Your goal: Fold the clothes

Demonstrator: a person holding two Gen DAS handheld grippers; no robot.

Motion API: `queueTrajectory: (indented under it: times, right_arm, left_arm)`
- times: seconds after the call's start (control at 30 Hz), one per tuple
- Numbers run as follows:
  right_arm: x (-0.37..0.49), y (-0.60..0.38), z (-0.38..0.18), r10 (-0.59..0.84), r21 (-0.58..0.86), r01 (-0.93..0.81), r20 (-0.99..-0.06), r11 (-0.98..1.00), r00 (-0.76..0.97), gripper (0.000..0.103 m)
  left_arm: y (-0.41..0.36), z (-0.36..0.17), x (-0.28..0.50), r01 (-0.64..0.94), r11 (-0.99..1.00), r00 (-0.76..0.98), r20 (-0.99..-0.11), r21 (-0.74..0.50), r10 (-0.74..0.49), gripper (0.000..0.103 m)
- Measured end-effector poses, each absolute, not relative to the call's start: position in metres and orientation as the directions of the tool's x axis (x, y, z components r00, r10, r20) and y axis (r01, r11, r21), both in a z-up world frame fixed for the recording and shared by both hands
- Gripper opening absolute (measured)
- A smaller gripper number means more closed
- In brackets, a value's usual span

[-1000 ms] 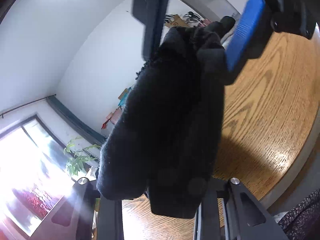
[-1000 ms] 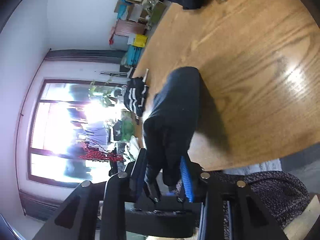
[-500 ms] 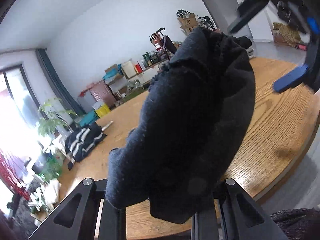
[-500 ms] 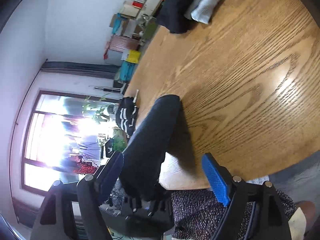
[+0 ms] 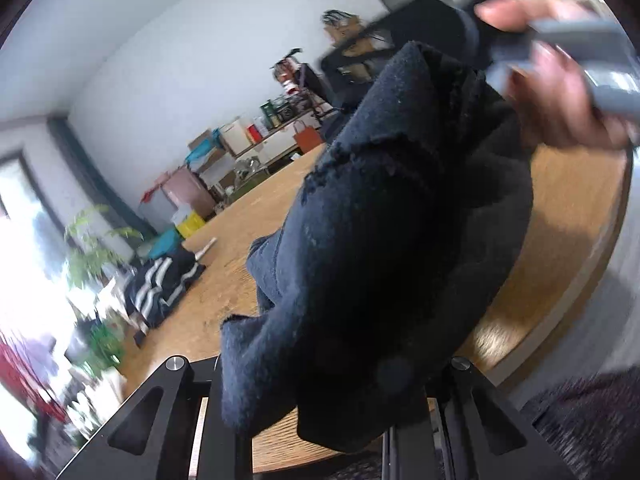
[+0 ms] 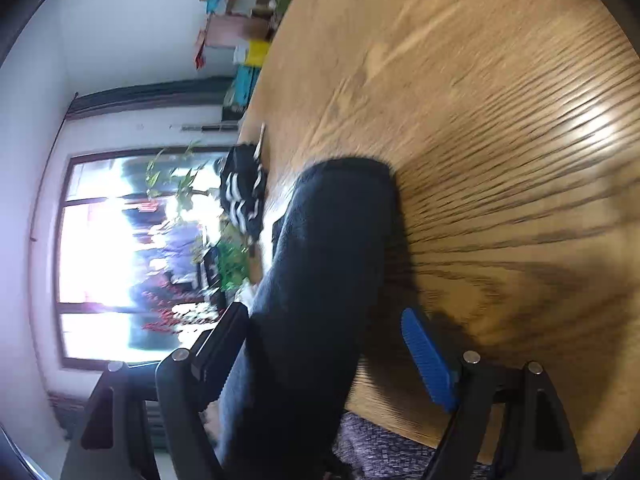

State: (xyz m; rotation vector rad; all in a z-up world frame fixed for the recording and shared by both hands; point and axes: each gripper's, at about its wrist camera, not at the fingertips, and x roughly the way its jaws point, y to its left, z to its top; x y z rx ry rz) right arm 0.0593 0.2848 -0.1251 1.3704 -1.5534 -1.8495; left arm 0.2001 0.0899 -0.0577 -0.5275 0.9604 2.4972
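Left wrist view: bunched, fuzzy dark garment [image 5: 376, 248] above wooden table [image 5: 560, 280].

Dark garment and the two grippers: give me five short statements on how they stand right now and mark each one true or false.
1. The left gripper is shut on the dark garment. True.
2. The right gripper has its fingers clamped together on the garment. False: its fingers stand wide apart, and the cloth passes between them without being pinched.
3. A black-and-white striped garment lies on the wooden table. True.
4. The striped garment is held in the right gripper. False: it lies on its own near the table's far edge.
5. The pad on one of the right gripper's fingers is red. False: it is blue.
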Motion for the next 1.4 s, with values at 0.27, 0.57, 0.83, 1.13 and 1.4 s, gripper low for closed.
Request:
queueTrajectory:
  times: [0.27,0.57,0.83,1.13,1.4]
  right_arm:
    - [0.052,0.268,-0.127,-0.74,0.851,-0.259,-0.526,-0.458,-0.42,0.049]
    - [0.068,0.26,-0.106,-0.68,0.85,-0.275,-0.524,-0.448,-0.512,0.041]
    - [0.107,0.297,-0.078,-0.539,0.861,-0.328,-0.501,-0.388,-0.677,0.04]
    - [0.146,0.335,-0.058,-0.43,0.86,-0.331,-0.487,-0.389,-0.76,0.037]
    - [0.177,0.363,-0.079,-0.42,0.876,-0.375,-0.477,-0.304,-0.772,0.036]
  left_arm:
    - [0.092,-0.074,0.194,-0.484,-0.66,-0.846,-0.499,0.575,0.186,0.035]
    - [0.049,-0.063,0.201,-0.461,-0.804,-0.802,-0.564,0.377,0.196,0.07]
    - [-0.034,-0.052,0.195,-0.404,-0.776,-0.603,-0.497,-0.484,0.624,0.077]
    - [-0.016,-0.052,0.15,-0.24,-0.518,-0.401,-0.402,-0.821,0.823,0.077]
    - [0.018,-0.096,0.118,0.046,-0.293,-0.199,-0.296,-0.955,0.934,0.077]
